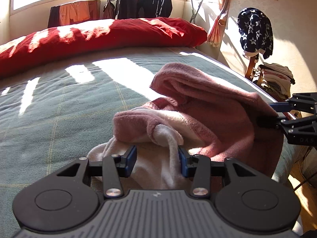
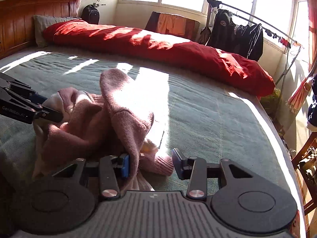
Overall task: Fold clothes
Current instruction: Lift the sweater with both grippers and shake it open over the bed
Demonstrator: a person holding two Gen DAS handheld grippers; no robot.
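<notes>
Sunlit bed (image 1: pixel 59 109) with green cover, red duvet (image 1: pixel 99 37) at far side. Pink garment (image 1: pixel 208 107) bunched near the bed's near-right edge. Left gripper (image 1: pixel 157 159) jaws wide, white fabric between them, no grip. Right gripper (image 2: pixel 150 163) wide too, garment fold draped over one finger.

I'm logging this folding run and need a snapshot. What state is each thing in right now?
Pink fleece garment with white lining: crumpled in a heap on the bed, not folded.
Left gripper: open, fingers either side of the white lining and drawstring.
Right gripper: open, pink fabric between its fingers.
Grey-green bed cover: spread flat.
Red duvet: bunched along the far side.
Stack of clothes on the chair: folded.
</notes>
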